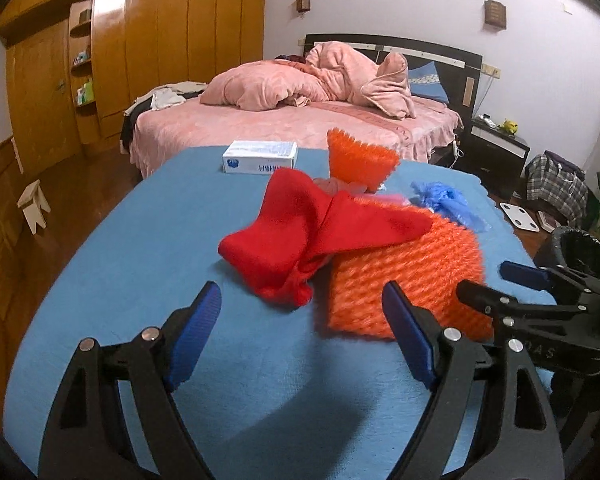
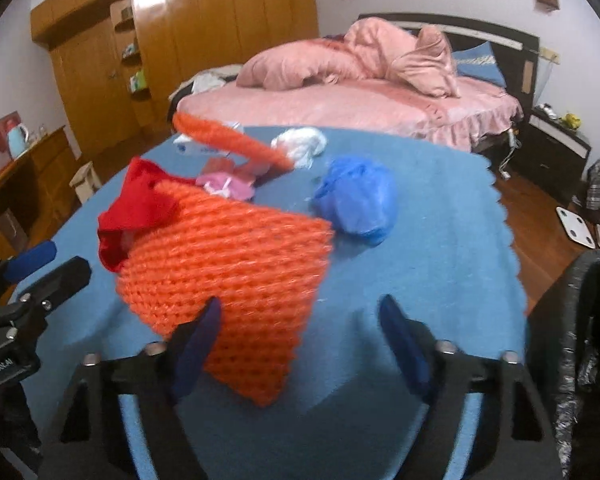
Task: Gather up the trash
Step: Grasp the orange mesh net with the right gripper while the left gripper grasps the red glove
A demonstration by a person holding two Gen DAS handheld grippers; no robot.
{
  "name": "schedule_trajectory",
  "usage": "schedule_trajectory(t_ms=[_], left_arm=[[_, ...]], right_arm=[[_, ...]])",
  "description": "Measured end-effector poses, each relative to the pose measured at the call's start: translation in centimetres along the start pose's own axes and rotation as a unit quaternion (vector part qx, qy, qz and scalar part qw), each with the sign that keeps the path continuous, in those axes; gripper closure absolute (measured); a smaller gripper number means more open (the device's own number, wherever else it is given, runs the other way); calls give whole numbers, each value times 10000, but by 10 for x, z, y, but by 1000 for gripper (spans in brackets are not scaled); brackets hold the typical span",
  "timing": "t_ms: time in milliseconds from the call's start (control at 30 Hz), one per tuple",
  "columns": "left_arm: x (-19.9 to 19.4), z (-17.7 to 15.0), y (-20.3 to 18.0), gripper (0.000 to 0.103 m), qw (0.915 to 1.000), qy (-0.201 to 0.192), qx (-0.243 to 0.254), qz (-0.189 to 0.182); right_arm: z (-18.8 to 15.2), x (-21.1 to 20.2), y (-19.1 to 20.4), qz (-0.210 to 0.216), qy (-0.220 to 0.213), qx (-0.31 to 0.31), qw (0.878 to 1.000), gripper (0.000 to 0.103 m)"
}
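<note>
Trash: one orange foam net (image 2: pixel 228 280) lying on the blue table cover (image 2: pixel 440 240), directly ahead of the right gripper (image 2: pixel 300 340), whose jaws stand wide and empty, the left pad seemingly at the net's near edge; contact cannot be confirmed. Left gripper (image 1: pixel 302 332) likewise spread wide, holding nothing, aimed at a red cloth (image 1: pixel 300 236) draped over the net. Beyond: crumpled blue plastic bag (image 2: pixel 356 204), white wad (image 2: pixel 300 144), small box (image 1: pixel 260 157). Black-lined bin (image 2: pixel 588 320) waits at the table's right edge, presumably to receive the items.
</note>
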State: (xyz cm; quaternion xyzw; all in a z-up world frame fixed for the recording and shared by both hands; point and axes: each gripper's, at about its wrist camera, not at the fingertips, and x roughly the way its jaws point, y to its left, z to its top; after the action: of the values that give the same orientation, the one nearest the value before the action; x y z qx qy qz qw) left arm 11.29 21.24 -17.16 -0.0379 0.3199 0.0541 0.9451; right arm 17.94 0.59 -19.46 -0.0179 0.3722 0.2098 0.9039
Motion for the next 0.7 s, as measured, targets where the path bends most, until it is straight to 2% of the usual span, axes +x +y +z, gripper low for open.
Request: schedule_trajectory(t_ms=[33,67,133,233,400,533,633,700], left_arm=[[0,-3,-5,23,10000,19,7,8],[1,-4,-4,23,10000,40,15,12],[1,-5,-5,23,10000,56,17,13],[2,-5,-5,23,10000,75,28,31],[5,-3,-6,24,10000,48,-24,10],[12,5,-11,26,10000,-29,14,-25],[22,10,-16,36,10000,33,31,-13],[29,11,-16,53,9999,145,8,-77]], right_arm=[[-1,1,2,26,18,-44,10000,57],[-1,1,4,48,34,-98,9999,62],[-3,2,9,77,63,-195,9998,83],[-5,1,14,108,62,-305,9995,97],[-7,-6,11,200,-51,-244,9995,103],[-8,-9,5,210,-50,-151,9997,103],[-7,-8,0,201,-13,-89,9998,103],[-6,-7,-2,201,4,-50,9998,103]])
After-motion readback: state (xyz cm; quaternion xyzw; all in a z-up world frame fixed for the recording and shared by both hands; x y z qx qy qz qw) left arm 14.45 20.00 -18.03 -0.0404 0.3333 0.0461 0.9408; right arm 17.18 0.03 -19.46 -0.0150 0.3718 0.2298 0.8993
